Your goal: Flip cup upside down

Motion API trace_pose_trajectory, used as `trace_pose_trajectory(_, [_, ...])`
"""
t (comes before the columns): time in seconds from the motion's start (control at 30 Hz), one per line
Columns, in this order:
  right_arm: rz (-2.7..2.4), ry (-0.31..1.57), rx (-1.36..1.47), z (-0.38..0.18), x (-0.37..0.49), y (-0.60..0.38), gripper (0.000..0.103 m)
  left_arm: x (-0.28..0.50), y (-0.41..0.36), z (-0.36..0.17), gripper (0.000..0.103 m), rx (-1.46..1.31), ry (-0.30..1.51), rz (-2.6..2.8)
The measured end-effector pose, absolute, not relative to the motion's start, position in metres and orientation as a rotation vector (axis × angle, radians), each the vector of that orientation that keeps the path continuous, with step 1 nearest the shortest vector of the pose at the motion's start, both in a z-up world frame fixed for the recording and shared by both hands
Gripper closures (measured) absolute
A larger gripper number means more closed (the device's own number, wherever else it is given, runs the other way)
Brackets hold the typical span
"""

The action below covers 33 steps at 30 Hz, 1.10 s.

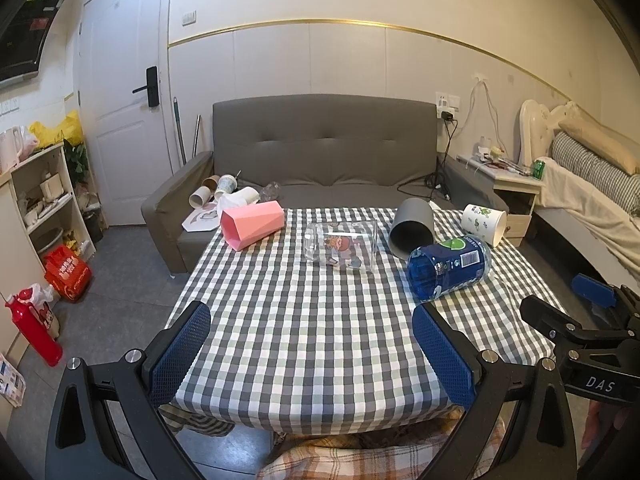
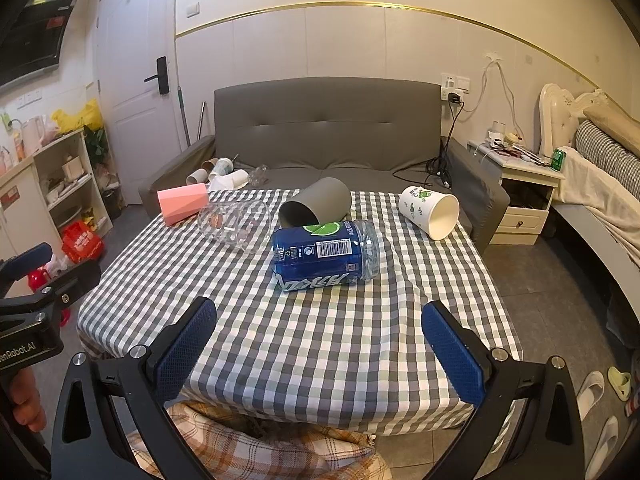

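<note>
Several cups lie on their sides on the checked table (image 1: 312,340): a pink faceted cup (image 1: 252,224) at the far left, a clear glass cup (image 1: 340,246) in the middle, a grey cup (image 1: 412,226), a blue labelled plastic cup (image 1: 450,266) and a white printed cup (image 1: 484,220) at the far right. The right wrist view shows the same pink cup (image 2: 182,203), clear glass cup (image 2: 236,226), grey cup (image 2: 316,208), blue cup (image 2: 326,254) and white cup (image 2: 430,212). My left gripper (image 1: 312,340) is open and empty over the near table edge. My right gripper (image 2: 320,336) is open and empty, short of the blue cup.
A grey sofa (image 1: 324,148) with loose paper cups (image 1: 216,192) stands behind the table. A shelf (image 1: 44,200) and a red bottle (image 1: 34,328) are at the left, a nightstand (image 1: 508,188) and bed at the right. The right gripper's body (image 1: 580,328) shows beside the table.
</note>
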State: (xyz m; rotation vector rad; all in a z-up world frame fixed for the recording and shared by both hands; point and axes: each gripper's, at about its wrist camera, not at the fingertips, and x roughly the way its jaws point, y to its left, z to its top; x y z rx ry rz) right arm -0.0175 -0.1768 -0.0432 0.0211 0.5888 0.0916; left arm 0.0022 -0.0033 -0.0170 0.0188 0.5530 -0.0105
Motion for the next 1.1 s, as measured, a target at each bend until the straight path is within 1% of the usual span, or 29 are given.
trace_pose_trajectory(0.2, [0.133,0.587,-0.019,-0.040,-0.013,-0.175,0.000,0.013,0.003,-0.019,0.000,0.013,0.595,0.010])
trace_pose_trajectory(0.3, [0.210,0.598,-0.091,-0.033,0.000,-0.167,0.000,0.021,0.013,-0.022,0.000,-0.011,0.623,0.032])
trace_pose_trajectory(0.7, [0.454,0.685,-0.278,-0.016,0.086,-0.109,0.000,0.064,0.063,-0.027,0.000,-0.028,0.671,0.123])
trace_pose_trajectory(0.9, [0.487,0.721,-0.249,-0.006,0.143,-0.063,0.000,0.119,0.094,-0.032,0.000,0.016,0.719,0.077])
trace_pose_trajectory(1.1, [0.471,0.787,-0.179,-0.029,0.175,-0.047,0.000,0.197,0.100,-0.032,0.000,0.223,0.735,-0.088])
